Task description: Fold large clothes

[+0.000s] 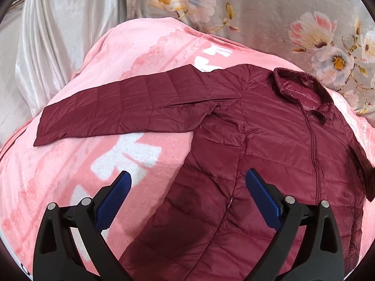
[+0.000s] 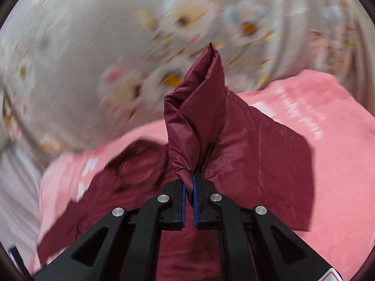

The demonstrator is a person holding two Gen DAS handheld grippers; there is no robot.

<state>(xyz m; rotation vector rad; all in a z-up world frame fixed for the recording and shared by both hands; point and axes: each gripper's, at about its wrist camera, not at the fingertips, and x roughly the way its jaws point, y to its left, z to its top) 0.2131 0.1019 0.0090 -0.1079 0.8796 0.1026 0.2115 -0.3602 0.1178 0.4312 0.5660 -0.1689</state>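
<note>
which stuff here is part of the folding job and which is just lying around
Part of the job:
- jacket, maroon, spread flat
- its sleeve, pinched in the right gripper
- left gripper, open above the jacket

Just there:
- pink blanket under the jacket
- floral sheet
- grey satin cloth

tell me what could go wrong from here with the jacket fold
1. The right gripper pinches only a thin bunch of the slick maroon jacket, so it could slip free mid-lift.
2. The left gripper hangs open, pinning nothing, so the body may drag across the pink blanket.
3. The far sleeve still lies spread out.
</note>
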